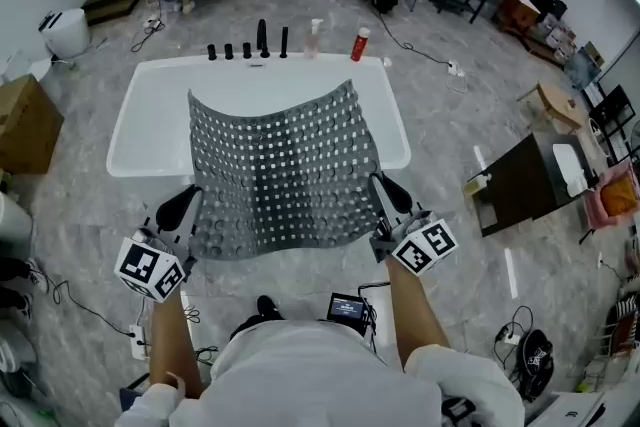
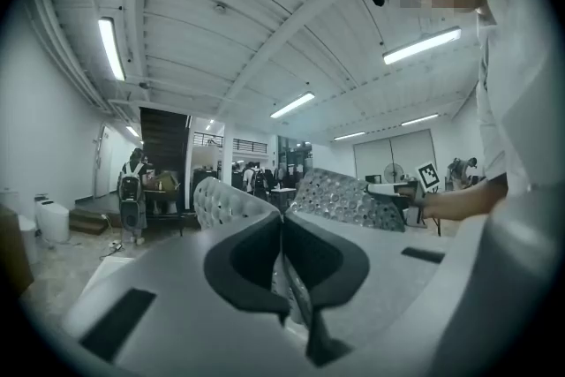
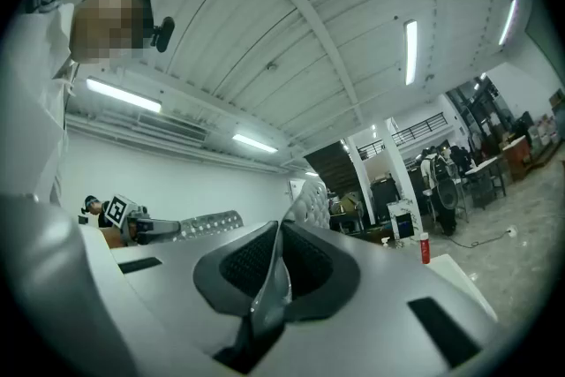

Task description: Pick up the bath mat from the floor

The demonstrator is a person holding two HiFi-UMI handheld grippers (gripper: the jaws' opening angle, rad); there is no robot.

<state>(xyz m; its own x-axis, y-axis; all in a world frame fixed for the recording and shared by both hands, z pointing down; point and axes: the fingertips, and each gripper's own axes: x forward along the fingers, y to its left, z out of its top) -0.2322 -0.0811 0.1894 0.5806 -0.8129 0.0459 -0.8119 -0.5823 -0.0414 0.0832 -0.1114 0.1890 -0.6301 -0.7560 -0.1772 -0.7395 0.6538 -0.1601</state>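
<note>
The grey bath mat (image 1: 275, 170), covered in round suction cups, hangs stretched in the air between both grippers above the white bathtub (image 1: 145, 110). My left gripper (image 1: 192, 205) is shut on the mat's near left corner, and my right gripper (image 1: 381, 190) is shut on its near right corner. The far edge of the mat sags toward the tub. In the left gripper view the mat (image 2: 340, 199) runs out from between the closed jaws toward the other gripper. The right gripper view shows the mat's edge (image 3: 272, 287) pinched between its pads.
Black tap fittings (image 1: 262, 39), a clear bottle (image 1: 316, 37) and a red bottle (image 1: 359, 44) stand on the tub's far rim. A cardboard box (image 1: 25, 125) sits left, a dark table (image 1: 520, 183) right. Cables and a power strip (image 1: 138, 343) lie on the marble floor near the person's feet.
</note>
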